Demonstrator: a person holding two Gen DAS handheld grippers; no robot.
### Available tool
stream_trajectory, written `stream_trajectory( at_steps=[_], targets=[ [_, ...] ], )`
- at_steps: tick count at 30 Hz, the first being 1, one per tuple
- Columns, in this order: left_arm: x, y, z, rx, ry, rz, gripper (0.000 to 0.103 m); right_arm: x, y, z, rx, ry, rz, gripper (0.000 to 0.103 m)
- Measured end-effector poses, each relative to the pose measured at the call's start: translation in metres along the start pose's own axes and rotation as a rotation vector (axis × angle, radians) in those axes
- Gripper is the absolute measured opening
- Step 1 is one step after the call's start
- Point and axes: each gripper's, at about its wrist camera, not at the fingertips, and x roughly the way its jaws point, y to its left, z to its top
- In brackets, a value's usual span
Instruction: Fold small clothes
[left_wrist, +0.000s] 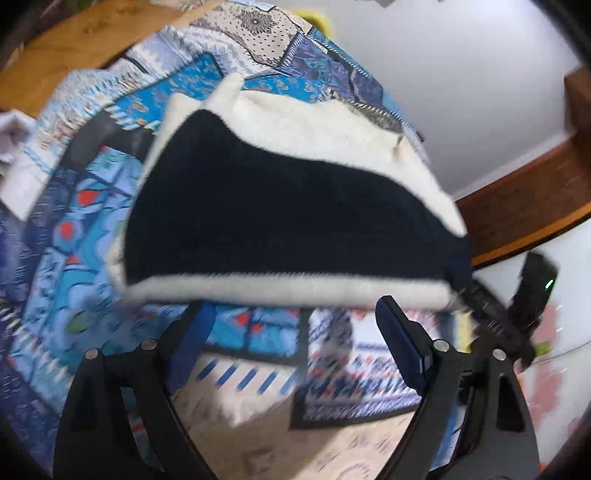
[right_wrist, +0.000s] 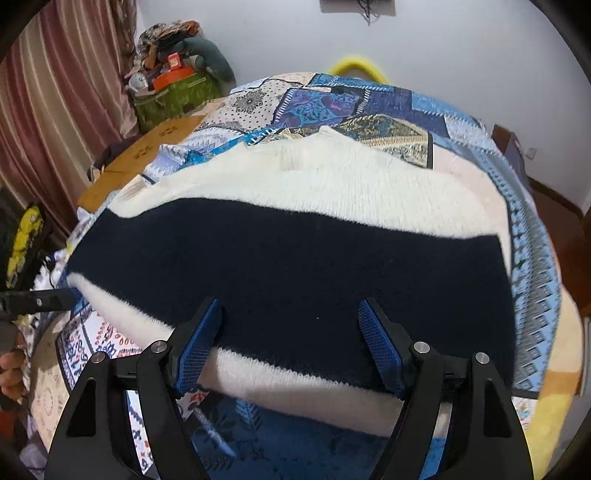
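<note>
Left wrist view, garment: we see a fuzzy cream and navy knit garment (left_wrist: 280, 206) lying folded on the patchwork bedspread (left_wrist: 74, 229), with a wide navy band across the middle and cream bands above and below it
Left wrist view, left gripper (left_wrist: 291, 325): our tongs stand spread wide just short of the garment's near cream edge; nothing sits between the fingers, and the picture is blurred
Left wrist view, surroundings: we see a black tool (left_wrist: 517, 306) with a small green light at the right, past the garment's corner, and a white wall (left_wrist: 461, 74) behind the bed
Right wrist view, garment: we see the same garment (right_wrist: 295, 266) spread across the bedspread (right_wrist: 535, 295), filling most of the picture
Right wrist view, right gripper (right_wrist: 291, 332): our tongs stand spread over the near edge, blue pads (right_wrist: 380, 347) resting against the navy band and the cream strip; we cannot tell whether they press into the knit, and they pinch nothing
Right wrist view, surroundings: we see a striped curtain (right_wrist: 55, 110) at the left, a green bag (right_wrist: 173, 92) stuffed with things beyond the bed, and a yellow hoop (right_wrist: 356, 64) at the far end
</note>
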Motion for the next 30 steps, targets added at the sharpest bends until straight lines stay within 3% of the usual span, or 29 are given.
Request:
stream_trajectory(
  at_steps=[5,9,12,14,17,21,26,30],
  targets=[
    [0.019,0.01,0.025,-0.114,-0.004,-0.081,0.088,0.001,-0.004,-0.002,0.023,0.004,0.036,0.075],
    [0.037,0.018,0.051,-0.168,-0.013,-0.061,0.086,0.002,-0.002,-0.002,0.014,0.006,0.036,0.076],
    [0.043,0.025,0.064,-0.216,-0.033,-0.011,0.072,0.0,-0.001,-0.003,0.014,0.007,0.037,0.076],
    [0.044,0.028,0.069,-0.215,-0.055,0.052,0.048,-0.001,-0.001,-0.002,0.011,0.01,0.039,0.076],
    [0.033,0.031,0.071,-0.207,-0.095,0.06,0.03,-0.005,-0.002,-0.001,0.006,0.02,0.044,0.072],
    [0.004,0.026,0.073,-0.162,-0.176,0.143,0.026,-0.018,-0.007,0.002,0.012,0.008,0.031,0.071],
    [-0.043,0.018,0.079,-0.114,-0.296,0.252,0.025,-0.037,-0.015,0.001,0.006,-0.04,-0.022,0.057],
    [-0.053,-0.006,0.078,-0.037,-0.296,0.291,0.025,-0.033,-0.014,-0.002,0.037,-0.034,0.015,0.049]
  ],
)
